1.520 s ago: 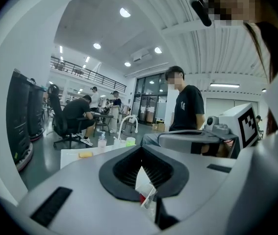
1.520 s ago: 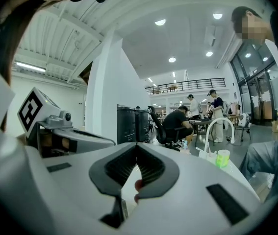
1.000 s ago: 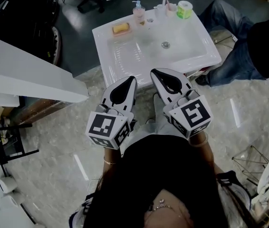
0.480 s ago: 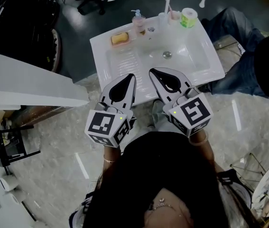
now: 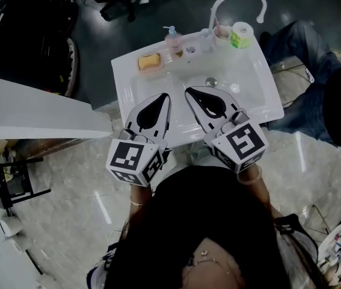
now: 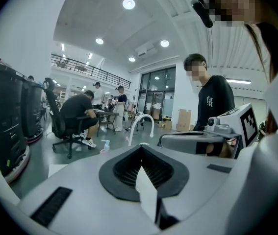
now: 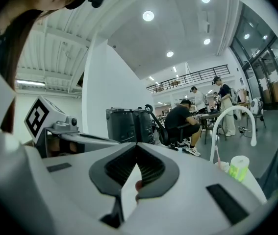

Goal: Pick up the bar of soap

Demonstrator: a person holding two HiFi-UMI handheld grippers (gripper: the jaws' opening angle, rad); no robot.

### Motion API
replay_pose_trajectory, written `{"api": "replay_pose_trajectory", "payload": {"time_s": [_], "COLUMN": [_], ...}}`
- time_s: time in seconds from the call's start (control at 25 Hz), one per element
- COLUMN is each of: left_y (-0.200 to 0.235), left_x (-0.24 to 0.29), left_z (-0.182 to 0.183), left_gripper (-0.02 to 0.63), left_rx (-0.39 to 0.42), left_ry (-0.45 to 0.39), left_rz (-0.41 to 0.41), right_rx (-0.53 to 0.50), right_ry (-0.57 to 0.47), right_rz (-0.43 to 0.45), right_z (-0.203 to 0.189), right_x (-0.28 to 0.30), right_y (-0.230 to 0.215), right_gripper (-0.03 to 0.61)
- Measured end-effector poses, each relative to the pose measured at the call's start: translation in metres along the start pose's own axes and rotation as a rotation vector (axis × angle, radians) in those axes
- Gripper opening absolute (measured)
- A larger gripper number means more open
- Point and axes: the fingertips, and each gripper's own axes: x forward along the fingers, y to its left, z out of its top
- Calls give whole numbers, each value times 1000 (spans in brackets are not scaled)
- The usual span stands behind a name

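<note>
The left tool [image 5: 162,97] and right tool [image 5: 190,91] hover over the sink's [image 5: 260,95] near edge, each closed on nothing. The pickup looks unstarted: reach, grasp and lift all remain. The soap [image 5: 150,61], a yellow-orange rounded bar, lies at the sink's far left corner, beside a bottle [image 5: 172,41].

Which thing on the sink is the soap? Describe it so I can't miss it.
Start at the white sink. On its back ledge, at the left end, lies the bar of soap. It is the only flat yellow-orange block; the pump bottle beside it stands upright.
</note>
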Motion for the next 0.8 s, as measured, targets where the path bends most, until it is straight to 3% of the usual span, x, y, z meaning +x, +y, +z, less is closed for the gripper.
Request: {"api": "replay_pose_trajectory", "payload": {"time_s": [0.24, 0.48, 0.64, 0.8], "left_y": [5, 17, 28, 42], "left_x": [23, 30, 30, 28], "left_z": [6, -2, -5, -8], "left_gripper": [8, 8, 8, 8], "left_rx": [-2, -42, -59, -79], "left_ry": [-4, 12, 15, 24], "left_rz": [35, 85, 111, 123], "right_rx": [9, 27, 24, 2], "right_ry": [7, 99, 56, 97], "right_rz": [33, 37, 77, 78], "right_z": [3, -7, -7, -14], "right_x": [10, 20, 33, 43], "right_y": [-26, -43, -43, -42], "right_gripper": [9, 9, 9, 9]}}
